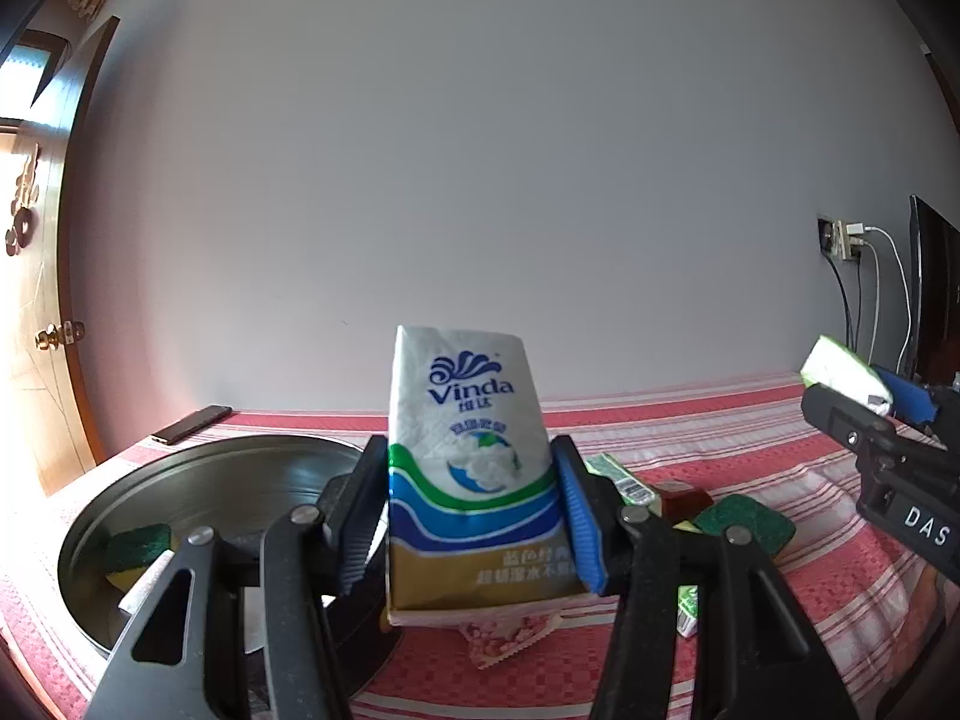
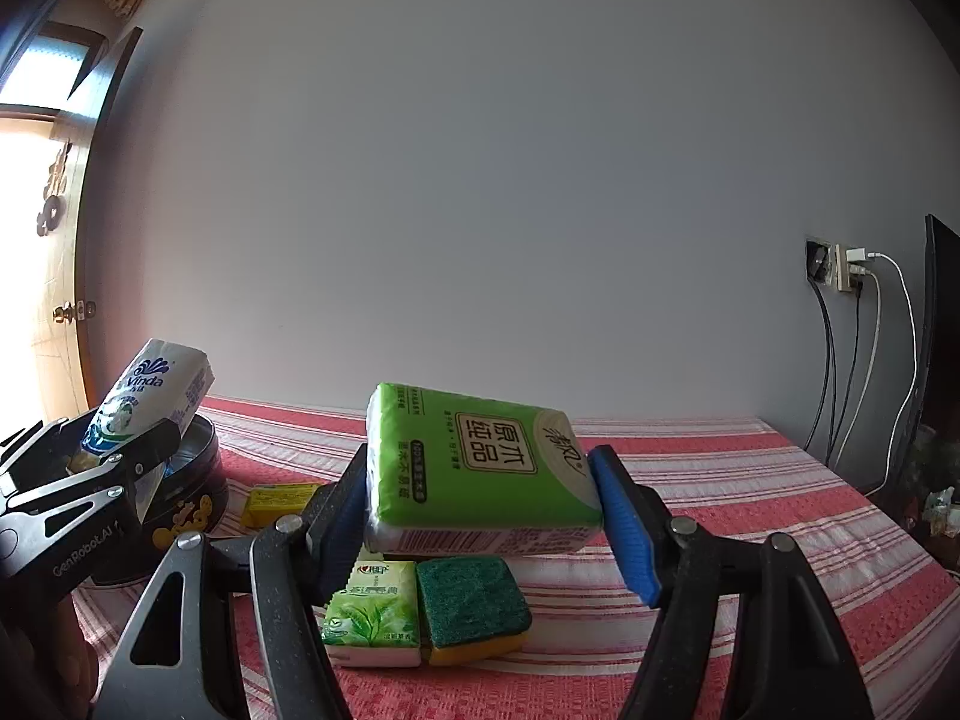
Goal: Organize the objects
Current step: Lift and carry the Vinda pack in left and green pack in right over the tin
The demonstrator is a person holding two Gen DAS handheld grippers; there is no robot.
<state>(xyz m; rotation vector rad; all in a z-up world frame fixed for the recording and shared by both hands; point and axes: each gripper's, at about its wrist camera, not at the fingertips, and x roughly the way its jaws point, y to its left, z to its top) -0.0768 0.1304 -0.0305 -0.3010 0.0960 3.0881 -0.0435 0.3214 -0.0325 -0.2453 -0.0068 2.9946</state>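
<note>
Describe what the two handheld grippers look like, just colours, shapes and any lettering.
Both are black, with triangular cut-out linkage arms, silver pivot pins and ribbed blue finger pads. The left gripper carries white "GenRobot.AI" lettering; the right gripper shows white letters "DAS" on its side.

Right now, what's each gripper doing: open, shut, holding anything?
Left gripper: shut on the white Vinda tissue pack, lifted.
Right gripper: shut on the green tissue pack, lifted.

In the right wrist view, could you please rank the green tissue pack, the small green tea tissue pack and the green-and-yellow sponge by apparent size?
1. Green tissue pack, though it is raised in the right claw and nearer the camera.
2 and 3. Small green tea tissue pack and green-and-yellow sponge: too alike to rank.
</note>
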